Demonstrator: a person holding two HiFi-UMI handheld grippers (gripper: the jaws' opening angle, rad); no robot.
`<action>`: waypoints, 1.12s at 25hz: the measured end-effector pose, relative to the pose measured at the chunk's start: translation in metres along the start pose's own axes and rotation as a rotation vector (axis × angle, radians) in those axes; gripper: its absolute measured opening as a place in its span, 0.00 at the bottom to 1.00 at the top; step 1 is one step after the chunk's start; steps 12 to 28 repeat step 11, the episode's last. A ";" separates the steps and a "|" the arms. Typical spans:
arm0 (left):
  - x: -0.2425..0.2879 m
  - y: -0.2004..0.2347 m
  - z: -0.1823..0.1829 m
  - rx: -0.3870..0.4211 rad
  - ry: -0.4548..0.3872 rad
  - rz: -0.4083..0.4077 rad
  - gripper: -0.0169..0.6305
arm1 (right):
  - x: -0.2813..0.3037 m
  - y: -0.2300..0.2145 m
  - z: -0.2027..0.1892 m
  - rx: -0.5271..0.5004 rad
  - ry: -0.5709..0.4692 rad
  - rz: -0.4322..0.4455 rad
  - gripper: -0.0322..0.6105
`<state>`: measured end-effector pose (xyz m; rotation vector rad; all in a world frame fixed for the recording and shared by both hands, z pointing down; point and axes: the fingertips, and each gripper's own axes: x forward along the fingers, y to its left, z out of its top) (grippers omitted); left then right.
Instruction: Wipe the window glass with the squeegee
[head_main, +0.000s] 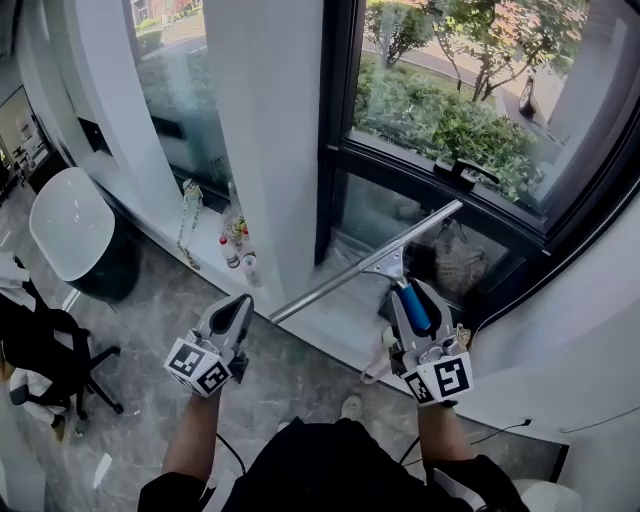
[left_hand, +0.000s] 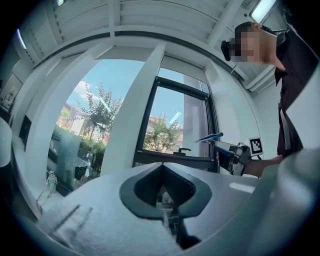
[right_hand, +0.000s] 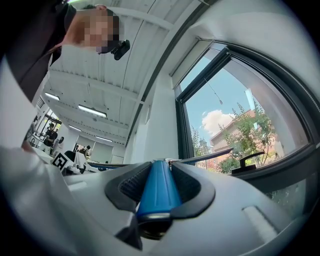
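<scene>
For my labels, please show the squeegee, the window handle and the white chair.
squeegee (head_main: 366, 263): head view, metal blade rail
window handle (head_main: 468, 171): head view, black lever
white chair (head_main: 68, 225): head view, seat shell

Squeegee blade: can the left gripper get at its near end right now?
Probably yes: the left gripper, shut and empty, sits by the free end of the squeegee blade, nothing between; the right gripper holds the handle.
</scene>
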<state>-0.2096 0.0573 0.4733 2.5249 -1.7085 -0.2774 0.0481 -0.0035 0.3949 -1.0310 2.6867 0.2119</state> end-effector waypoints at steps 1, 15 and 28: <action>0.001 -0.001 0.001 -0.001 -0.001 -0.001 0.03 | 0.000 -0.001 0.000 -0.001 -0.001 0.000 0.25; 0.014 -0.007 0.010 0.039 0.005 -0.017 0.03 | 0.004 -0.005 0.001 0.000 -0.006 0.013 0.25; 0.014 -0.007 0.010 0.039 0.005 -0.017 0.03 | 0.004 -0.005 0.001 0.000 -0.006 0.013 0.25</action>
